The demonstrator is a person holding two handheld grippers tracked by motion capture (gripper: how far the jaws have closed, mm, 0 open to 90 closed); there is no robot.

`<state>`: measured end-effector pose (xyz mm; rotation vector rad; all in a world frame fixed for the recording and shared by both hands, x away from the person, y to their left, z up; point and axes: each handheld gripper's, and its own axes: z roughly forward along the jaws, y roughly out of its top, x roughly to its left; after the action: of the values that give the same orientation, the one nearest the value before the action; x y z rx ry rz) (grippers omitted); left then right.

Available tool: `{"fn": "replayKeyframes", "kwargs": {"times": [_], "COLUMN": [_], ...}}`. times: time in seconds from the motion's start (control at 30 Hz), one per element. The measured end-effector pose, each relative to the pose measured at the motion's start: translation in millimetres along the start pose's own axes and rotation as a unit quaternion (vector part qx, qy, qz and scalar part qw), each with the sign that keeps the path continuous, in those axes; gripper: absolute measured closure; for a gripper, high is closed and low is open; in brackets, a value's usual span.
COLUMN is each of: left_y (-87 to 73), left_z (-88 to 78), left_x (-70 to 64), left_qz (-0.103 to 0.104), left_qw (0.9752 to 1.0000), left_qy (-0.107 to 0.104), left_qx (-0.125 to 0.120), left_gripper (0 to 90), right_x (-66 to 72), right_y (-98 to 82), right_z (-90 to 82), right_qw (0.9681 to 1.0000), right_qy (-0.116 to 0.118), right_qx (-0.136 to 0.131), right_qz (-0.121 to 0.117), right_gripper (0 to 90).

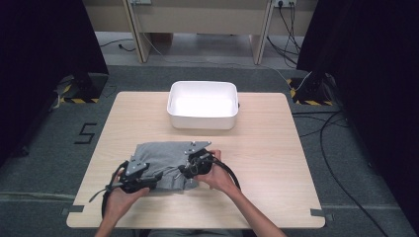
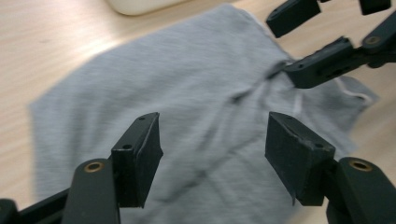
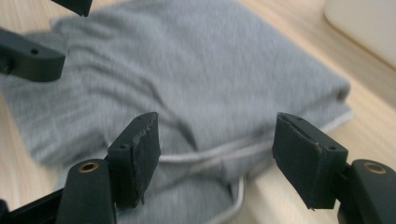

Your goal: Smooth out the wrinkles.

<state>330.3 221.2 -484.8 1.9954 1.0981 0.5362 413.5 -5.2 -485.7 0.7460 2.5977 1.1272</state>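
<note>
Left tongs (image 1: 140, 174) and right tongs (image 1: 193, 165) both gape wide over the near edge of the grey garment (image 1: 165, 160), nothing between the pads. Garment lies folded into a compact bundle on the counter (image 1: 276, 163), near side. Folding looks done or nearly so. White bin (image 1: 202, 122) farther back sits empty, so the transfer likely remains.
</note>
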Motion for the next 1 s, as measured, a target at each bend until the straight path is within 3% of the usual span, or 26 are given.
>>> {"fn": "replayKeyframes", "kwargs": {"times": [0.07, 0.17, 0.33, 0.43, 0.5, 0.6, 0.67, 0.7, 0.77, 0.8, 0.9, 0.93, 1.0], "left_y": [-4.6, -11.0, -17.6, -17.7, -18.7, -19.6, -19.4, -18.5, -17.4, -16.9, -16.8, -17.0, -17.3], "left_z": [4.0, 8.0, 11.1, 11.4, 11.6, 12.1, 12.5, 12.7, 12.7, 12.5, 11.9, 11.8, 11.9], "left_x": [-11.1, -20.8, -24.0, -23.7, -22.7, -19.7, -15.3, -9.9, -0.4, 6.9, 20.8, 27.2, 36.2], "left_qz": [0.012, 0.033, 0.041, 0.042, 0.042, 0.046, 0.046, 0.047, 0.043, 0.036, 0.035, 0.034, 0.034], "left_qw": [0.9998, 0.9987, 0.9978, 0.9978, 0.9978, 0.9972, 0.997, 0.9968, 0.9972, 0.9977, 0.9979, 0.9979, 0.9981], "left_qy": [0.015, 0.039, 0.052, 0.051, 0.052, 0.059, 0.062, 0.064, 0.061, 0.058, 0.055, 0.054, 0.052], "left_qx": [0.005, 0.003, 0.001, 0.001, 0.0, -0.002, -0.001, 0.0, 0.003, 0.004, 0.005, 0.005, 0.003], "left_gripper": [35.0, 35.1, 36.7, 37.1, 37.8, 38.7, 38.8, 38.9, 38.9, 39.0, 39.1, 39.2, 39.3], "right_x": [2.6, 6.3, 13.0, 17.9, 20.8, 19.6, 19.0, 17.0, 17.1, 15.7, 16.9, 18.8, 18.5], "right_y": [-7.8, -14.3, -18.3, -21.2, -24.1, -24.9, -23.5, -22.5, -19.4, -17.8, -7.3, -4.7, 2.6], "right_z": [-2.6, -5.2, -9.8, -8.2, -3.4, 4.4, 9.5, 13.1, 19.9, 22.8, 33.8, 35.7, 43.8], "right_qw": [0.9999, 0.9997, 0.9998, 0.9997, 0.9993, 0.9993, 0.9991, 0.9994, 0.9991, 0.9995, 0.9995, 0.9992, 0.9994], "right_qy": [-0.013, -0.014, -0.014, -0.004, -0.011, -0.017, -0.013, -0.009, -0.006, -0.005, -0.007, -0.008, -0.01], "right_qx": [-0.004, 0.014, 0.011, 0.019, 0.029, 0.034, 0.033, 0.026, 0.019, 0.013, 0.014, 0.019, 0.017], "right_qz": [-0.007, -0.01, -0.011, -0.013, -0.02, -0.002, 0.023, 0.02, 0.039, 0.029, 0.026, 0.035, 0.027], "right_gripper": [32.5, 32.5, 33.5, 33.7, 34.1, 34.4, 34.4, 34.3, 34.3, 34.3, 34.3, 34.3, 34.3]}}
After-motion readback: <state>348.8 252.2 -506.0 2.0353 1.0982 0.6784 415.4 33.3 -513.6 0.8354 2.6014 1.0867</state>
